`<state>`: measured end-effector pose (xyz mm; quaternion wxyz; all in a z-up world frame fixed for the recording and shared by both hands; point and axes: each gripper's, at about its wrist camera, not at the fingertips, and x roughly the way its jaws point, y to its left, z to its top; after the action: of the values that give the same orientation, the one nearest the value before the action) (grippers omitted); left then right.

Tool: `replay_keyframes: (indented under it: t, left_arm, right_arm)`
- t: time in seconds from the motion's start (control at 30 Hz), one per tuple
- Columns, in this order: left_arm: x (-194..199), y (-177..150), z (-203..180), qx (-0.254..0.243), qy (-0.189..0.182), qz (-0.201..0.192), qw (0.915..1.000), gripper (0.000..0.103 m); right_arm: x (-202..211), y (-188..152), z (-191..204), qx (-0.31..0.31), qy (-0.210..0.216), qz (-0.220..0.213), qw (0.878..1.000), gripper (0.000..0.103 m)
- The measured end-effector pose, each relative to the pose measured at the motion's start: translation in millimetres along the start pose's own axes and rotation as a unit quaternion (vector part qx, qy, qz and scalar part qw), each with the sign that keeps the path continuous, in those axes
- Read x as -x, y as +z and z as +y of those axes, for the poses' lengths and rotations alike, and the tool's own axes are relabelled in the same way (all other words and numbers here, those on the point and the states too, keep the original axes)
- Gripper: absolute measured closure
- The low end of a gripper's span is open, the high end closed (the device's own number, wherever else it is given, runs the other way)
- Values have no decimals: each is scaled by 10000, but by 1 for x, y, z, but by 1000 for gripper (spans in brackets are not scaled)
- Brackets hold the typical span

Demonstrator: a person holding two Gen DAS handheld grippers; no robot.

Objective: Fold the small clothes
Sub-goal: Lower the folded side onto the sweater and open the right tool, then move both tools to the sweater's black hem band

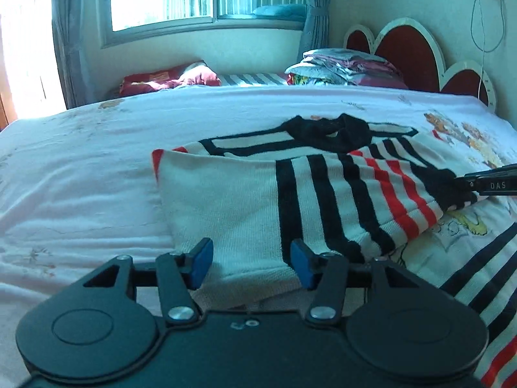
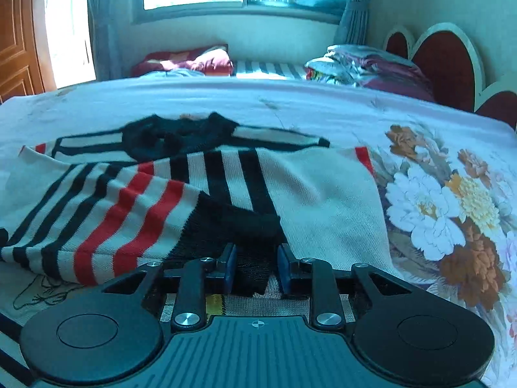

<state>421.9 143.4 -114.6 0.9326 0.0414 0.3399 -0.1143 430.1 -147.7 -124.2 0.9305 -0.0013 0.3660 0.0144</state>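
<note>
A small white knit sweater (image 1: 226, 194) with black and red stripes lies on the bed, its black collar (image 1: 326, 129) at the far side. One sleeve (image 1: 371, 190) is folded across the body. My left gripper (image 1: 252, 265) is open, its blue pads either side of the sweater's near hem. My right gripper (image 2: 255, 268) is partly open around the sleeve's black cuff (image 2: 239, 223); the pads do not press it. The right gripper also shows at the right edge of the left wrist view (image 1: 494, 182), at the cuff.
The bed (image 1: 80, 168) has a pale pink floral cover. Another striped garment (image 1: 478, 284) lies at the near right. Folded bedding (image 1: 349, 68) and a red pillow (image 1: 168, 79) lie at the far side. A red headboard (image 1: 410, 48) stands at right.
</note>
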Motion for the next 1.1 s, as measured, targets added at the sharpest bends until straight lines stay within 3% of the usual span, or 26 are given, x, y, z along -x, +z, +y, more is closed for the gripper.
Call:
replay_keyframes:
  t: [0.1, 0.13, 0.2, 0.33, 0.4, 0.43, 0.5, 0.63, 0.77, 0.87, 1.0, 1.1]
  left_arm:
    - [17, -7, -3, 186, -56, -149, 9997, 55]
    - [15, -10, -5, 210, -52, -46, 9998, 54]
    - [-6, -19, -2, 406, -85, 540, 9977, 54]
    - [6, -19, -9, 258, 62, 250, 9993, 55]
    - [14, -17, -5, 365, 89, 28, 9993, 54]
    - [12, -16, -2, 405, 118, 44, 9991, 53]
    - [0, -17, 2, 475, 43, 260, 9985, 53]
    - [1, -16, -4, 357, 149, 219, 9990, 53]
    - [9, -19, -1, 503, 184, 49, 9986, 54]
    - [1, -19, -3, 425, 161, 238, 9987, 54]
    - [4, -17, -2, 456, 131, 290, 9985, 53]
    - [13, -20, 1, 524, 110, 283, 9982, 43]
  right_arm:
    - [10, -5, 5, 29, 139, -152, 9998, 77]
    - [8, -8, 8, 88, 161, -86, 9998, 77]
    - [-7, -17, 10, 145, 82, 195, 9997, 77]
    - [-3, -11, 13, 98, 22, 174, 9998, 77]
    - [8, -10, 9, -42, 94, -39, 9999, 77]
    - [9, -11, 6, -97, 114, -65, 9999, 77]
    - [-6, -16, 3, -150, 44, 354, 9993, 77]
    - [0, -15, 5, -111, 1, 302, 9995, 77]
    - [14, -14, 6, -200, 1, -54, 9998, 77]
    - [-3, -17, 5, -124, -20, 280, 9995, 77]
    - [2, -15, 6, -76, -52, 274, 9996, 76]
    - [19, -19, 5, -117, -69, 125, 9998, 76]
